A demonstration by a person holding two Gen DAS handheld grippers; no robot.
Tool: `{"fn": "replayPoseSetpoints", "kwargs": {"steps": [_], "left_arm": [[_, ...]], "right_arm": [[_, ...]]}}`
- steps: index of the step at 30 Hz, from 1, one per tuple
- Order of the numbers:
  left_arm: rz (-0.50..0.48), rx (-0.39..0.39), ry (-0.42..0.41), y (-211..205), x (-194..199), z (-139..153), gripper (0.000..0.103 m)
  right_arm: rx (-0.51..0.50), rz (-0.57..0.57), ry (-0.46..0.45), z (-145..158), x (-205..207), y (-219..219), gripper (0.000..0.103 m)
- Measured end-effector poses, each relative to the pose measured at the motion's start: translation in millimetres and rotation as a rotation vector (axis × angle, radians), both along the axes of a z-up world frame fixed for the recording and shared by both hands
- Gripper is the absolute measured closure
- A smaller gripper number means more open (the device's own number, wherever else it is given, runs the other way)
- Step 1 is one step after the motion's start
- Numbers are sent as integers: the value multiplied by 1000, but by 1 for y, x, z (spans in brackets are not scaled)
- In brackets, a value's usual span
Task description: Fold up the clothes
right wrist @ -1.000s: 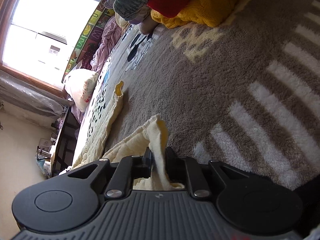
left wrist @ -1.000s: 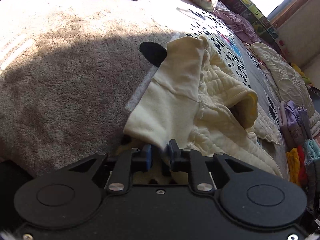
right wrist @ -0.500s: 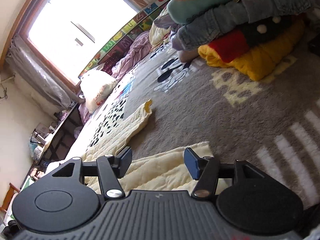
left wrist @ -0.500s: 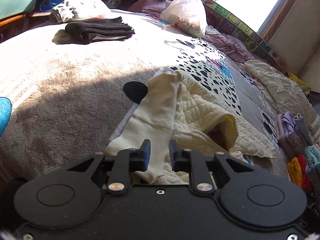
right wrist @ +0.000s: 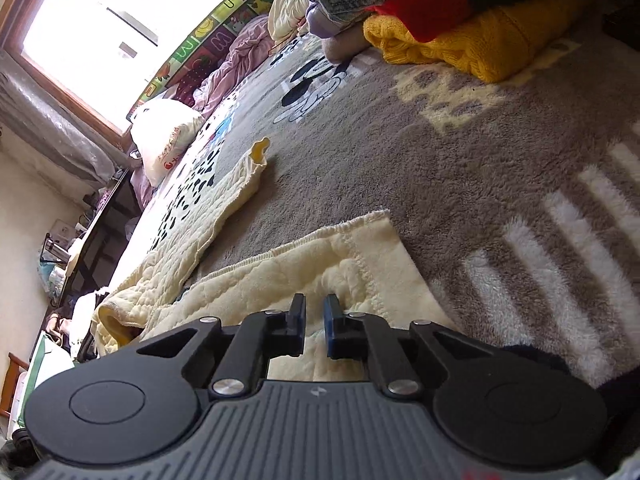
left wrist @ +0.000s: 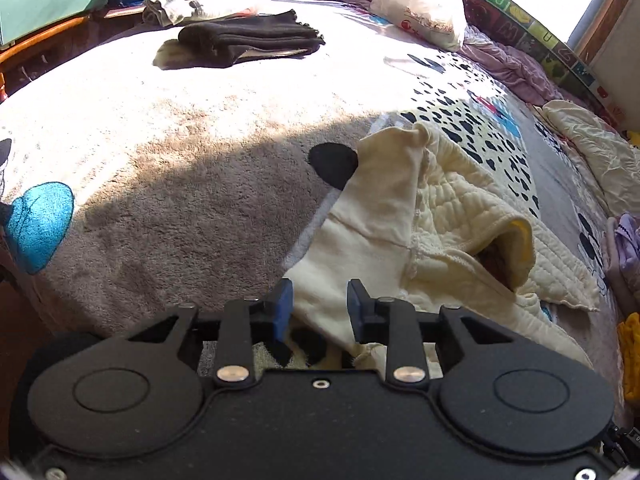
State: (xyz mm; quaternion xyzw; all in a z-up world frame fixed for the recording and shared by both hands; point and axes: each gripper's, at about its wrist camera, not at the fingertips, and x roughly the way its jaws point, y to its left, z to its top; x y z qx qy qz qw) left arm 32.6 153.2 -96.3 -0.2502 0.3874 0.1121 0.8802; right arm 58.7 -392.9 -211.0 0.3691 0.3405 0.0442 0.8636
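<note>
- Cream quilted garment (left wrist: 452, 216): soft, rumpled on plush grey blanket (left wrist: 168, 200).
- Left gripper (left wrist: 319, 306): fingers opening, sleeve between them, unpinched.
- Right gripper (right wrist: 314, 326): fingers nearly together, empty, above garment's stitched hem.
- Folded black cloth (left wrist: 248, 38) lies beyond garment.

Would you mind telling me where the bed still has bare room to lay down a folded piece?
Free: the brown blanket between the cream quilted garment and the folded black clothes; also the grey stretch between the garment and the yellow sweater. Crowded: the clothes stack above that sweater.

A grey plush blanket (left wrist: 168, 184) covers the bed, bearing a cream quilted garment (left wrist: 452, 216) and folded dark clothes (left wrist: 248, 38).
</note>
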Motion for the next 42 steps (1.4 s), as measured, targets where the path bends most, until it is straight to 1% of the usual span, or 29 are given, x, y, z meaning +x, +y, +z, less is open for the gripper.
{"fn": "replayPoseSetpoints", "kwargs": {"steps": [1,2,3,4,5,7,10,12,15,18,20,22,24,25,26,29,30,33,34,36,37,38,39,40,41,42], "left_arm": [[-7,-14,-19,2,2,6,68],[-19,-13,-42,1,5,13,61],[-27,-17,-59,-1,10,17,59],[-34,-24,-76,-3,15,21,59],[-42,-31,-92,-5,21,24,59],[-60,-59,-103,-8,35,25,58],[-82,-86,-111,-12,56,20,58],[-97,-120,-117,-13,73,15,58],[-117,-154,-124,-10,96,8,57],[-123,-206,-144,0,121,1,50],[-108,-212,-159,11,137,-2,48],[-96,-193,-175,22,149,-4,47],[-102,-181,-203,32,156,-10,45],[-112,-179,-212,37,156,-14,43],[-122,-178,-220,41,156,-19,42],[-141,-175,-194,53,159,-32,41],[-146,-182,-195,57,161,-35,41],[-180,-257,-211,68,167,-45,41],[-195,-266,-216,68,170,-47,41],[-224,-279,-227,66,175,-51,42],[-238,-280,-234,64,176,-53,44],[-253,-278,-242,61,178,-54,60],[-260,-270,-238,59,179,-56,70],[-271,-248,-229,56,180,-57,78],[-279,-227,-228,55,180,-57,87],[-286,-207,-229,53,179,-57,88]], "right_arm": [[25,3,-11,0,-1,-3,87],[49,5,-23,0,-1,-6,79],[72,8,-34,0,-2,-9,73],[83,8,-47,1,-2,-10,63],[93,8,-58,3,-2,-11,58],[104,18,-61,5,2,-10,55],[136,21,-49,7,11,-9,54],[163,16,-38,9,19,-9,54],[167,19,-24,15,39,-7,54],[170,17,6,19,73,0,53],[175,11,27,20,95,4,52],[171,10,48,19,122,14,51],[174,8,68,17,145,24,50],[180,6,79,15,154,29,49],[184,3,89,13,164,34,45],[163,-25,117,7,181,46,38],[163,-38,112,4,185,48,37],[170,-70,92,3,193,52,35],[161,-73,79,2,198,54,36],[134,-62,69,1,206,59,48],[131,-54,71,-1,210,62,61],[143,-42,73,-4,215,64,73],[150,-28,74,-6,220,67,79],[143,-15,72,-6,224,70,89],[132,-7,63,-4,227,73,90],[127,-1,37,3,232,75,91]]}}
